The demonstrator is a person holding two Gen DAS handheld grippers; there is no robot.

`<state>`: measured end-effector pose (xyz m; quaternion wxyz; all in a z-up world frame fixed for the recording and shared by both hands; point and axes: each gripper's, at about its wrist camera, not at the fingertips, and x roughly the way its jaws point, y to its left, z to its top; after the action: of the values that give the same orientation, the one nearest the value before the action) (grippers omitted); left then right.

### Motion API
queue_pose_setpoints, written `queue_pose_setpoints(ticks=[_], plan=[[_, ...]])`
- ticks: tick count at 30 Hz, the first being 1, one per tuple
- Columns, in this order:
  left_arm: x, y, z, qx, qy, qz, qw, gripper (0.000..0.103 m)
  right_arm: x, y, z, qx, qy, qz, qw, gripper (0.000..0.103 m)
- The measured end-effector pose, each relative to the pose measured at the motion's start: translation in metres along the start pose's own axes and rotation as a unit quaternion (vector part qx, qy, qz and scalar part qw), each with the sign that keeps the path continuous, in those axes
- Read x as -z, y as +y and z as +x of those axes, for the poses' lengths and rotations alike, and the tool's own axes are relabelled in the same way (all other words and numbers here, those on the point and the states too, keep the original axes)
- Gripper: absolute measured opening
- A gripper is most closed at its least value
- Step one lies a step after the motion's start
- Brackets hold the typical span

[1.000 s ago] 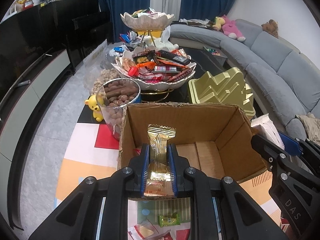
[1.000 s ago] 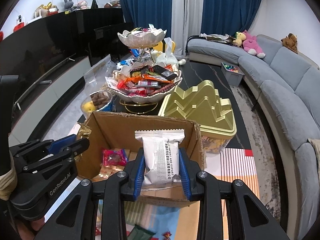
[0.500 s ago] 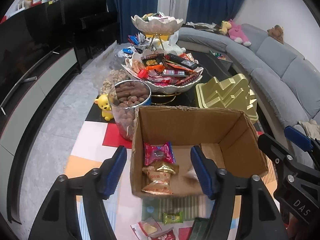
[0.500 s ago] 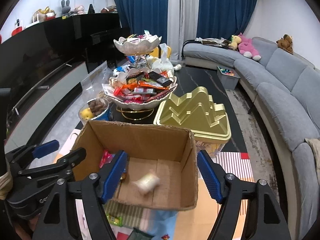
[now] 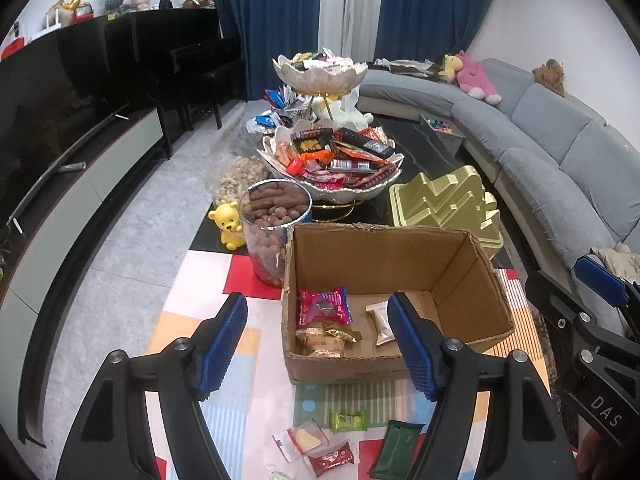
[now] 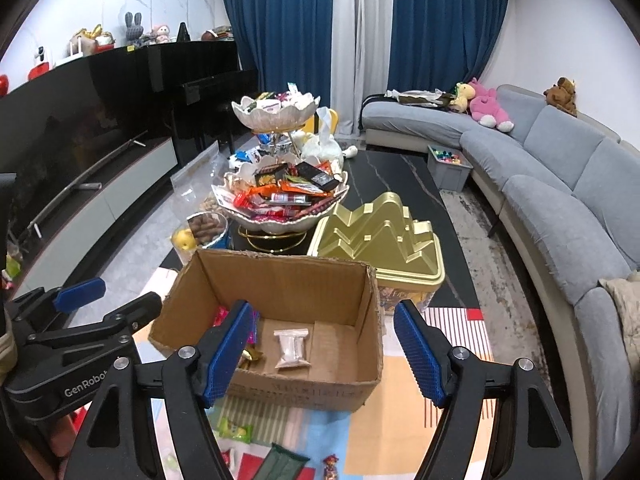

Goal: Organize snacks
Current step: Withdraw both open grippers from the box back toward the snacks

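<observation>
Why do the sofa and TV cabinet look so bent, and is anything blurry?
Left wrist view: the fisheye lens bows the grey sofa and TV cabinet near the rim, and black corners frame the picture; the cardboard box in the middle looks sharp. Right wrist view: same bending and dark corners; the white packet in the box is crisp, with no motion smear.

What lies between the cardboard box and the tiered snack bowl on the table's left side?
In the left wrist view, a clear jar of chocolates stands between the cardboard box and the tiered snack bowl, beside a yellow bear figurine.
</observation>
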<state>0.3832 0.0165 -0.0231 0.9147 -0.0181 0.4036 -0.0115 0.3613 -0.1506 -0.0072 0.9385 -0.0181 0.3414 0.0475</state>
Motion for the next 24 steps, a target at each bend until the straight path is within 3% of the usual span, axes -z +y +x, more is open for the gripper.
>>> queue_pose_setpoints(ticks=[24], plan=[[0.025, 0.008, -0.037, -0.005, -0.008, 0.003, 0.9999, 0.073, 0.024, 0.009, -0.035, -0.002, -0.006, 0.001, 1.0, 0.074]])
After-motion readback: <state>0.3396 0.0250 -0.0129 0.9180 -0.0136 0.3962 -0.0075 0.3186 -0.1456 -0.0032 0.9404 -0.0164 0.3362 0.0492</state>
